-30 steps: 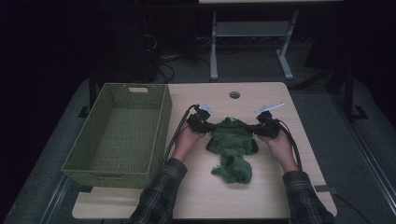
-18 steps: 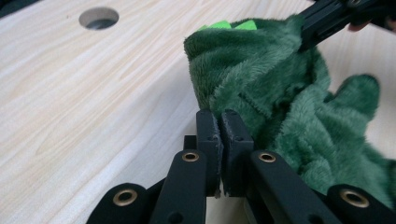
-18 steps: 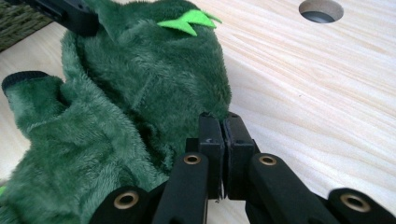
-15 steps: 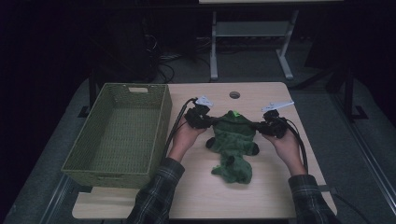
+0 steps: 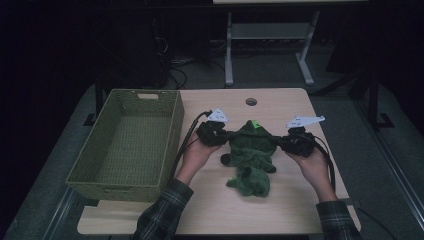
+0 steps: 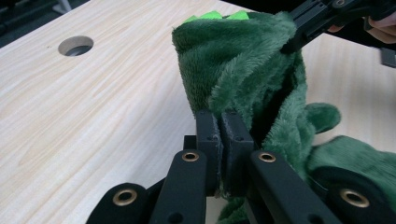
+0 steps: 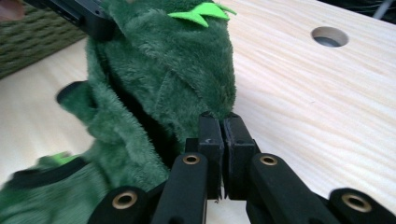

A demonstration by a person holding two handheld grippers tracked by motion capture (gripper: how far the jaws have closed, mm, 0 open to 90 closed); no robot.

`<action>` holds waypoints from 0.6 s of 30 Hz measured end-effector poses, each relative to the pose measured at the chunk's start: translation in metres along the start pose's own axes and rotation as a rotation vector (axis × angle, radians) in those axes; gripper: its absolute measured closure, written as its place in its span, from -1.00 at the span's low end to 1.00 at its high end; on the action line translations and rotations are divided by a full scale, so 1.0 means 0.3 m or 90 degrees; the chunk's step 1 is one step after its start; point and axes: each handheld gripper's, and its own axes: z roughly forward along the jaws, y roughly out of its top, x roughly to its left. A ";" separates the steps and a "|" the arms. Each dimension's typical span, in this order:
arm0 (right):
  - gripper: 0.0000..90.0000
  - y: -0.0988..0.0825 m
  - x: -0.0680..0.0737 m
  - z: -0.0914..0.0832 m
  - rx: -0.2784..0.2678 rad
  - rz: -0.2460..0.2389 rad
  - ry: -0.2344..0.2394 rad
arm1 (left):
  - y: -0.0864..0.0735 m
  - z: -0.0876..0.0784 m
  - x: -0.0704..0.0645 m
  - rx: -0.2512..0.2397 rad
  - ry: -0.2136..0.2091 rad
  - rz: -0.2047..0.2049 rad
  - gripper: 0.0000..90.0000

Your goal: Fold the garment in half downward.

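Both grippers have gone up and toward the far side of the table since a second ago, and the fuzzy green garment (image 5: 252, 150) now hangs between them with only its bottom end resting on the wooden table (image 5: 280, 210). Pinched tight on the cloth's left edge is the left gripper (image 6: 219, 122), and the right gripper (image 7: 222, 125) is pinched tight on its right edge. It sits near the middle of the table, just right of the woven green basket (image 5: 95, 172).
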 end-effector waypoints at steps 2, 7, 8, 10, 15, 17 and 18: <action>0.94 -0.010 0.012 -0.012 -0.007 -0.005 0.006 | -0.006 -0.011 -0.014 -0.006 -0.002 0.006 0.93; 0.94 -0.040 0.045 -0.038 -0.015 -0.014 0.017 | -0.032 -0.031 -0.058 -0.017 -0.018 0.019 0.93; 0.94 -0.053 0.055 -0.043 -0.010 -0.017 0.022 | -0.037 -0.034 -0.068 -0.018 -0.019 0.021 0.93; 0.94 -0.060 0.061 -0.047 -0.008 -0.018 0.023 | -0.049 -0.042 -0.084 -0.015 -0.022 0.030 0.93; 0.94 -0.097 0.088 -0.070 -0.008 -0.021 0.035 | -0.081 -0.058 -0.125 -0.021 -0.037 0.038 0.93; 0.94 -0.112 0.100 -0.082 -0.018 -0.019 0.042 | -0.095 -0.064 -0.143 -0.023 -0.043 0.043 0.93; 0.94 -0.121 0.105 -0.086 -0.018 -0.018 0.047 | -0.101 -0.067 -0.152 -0.023 -0.044 0.047 0.93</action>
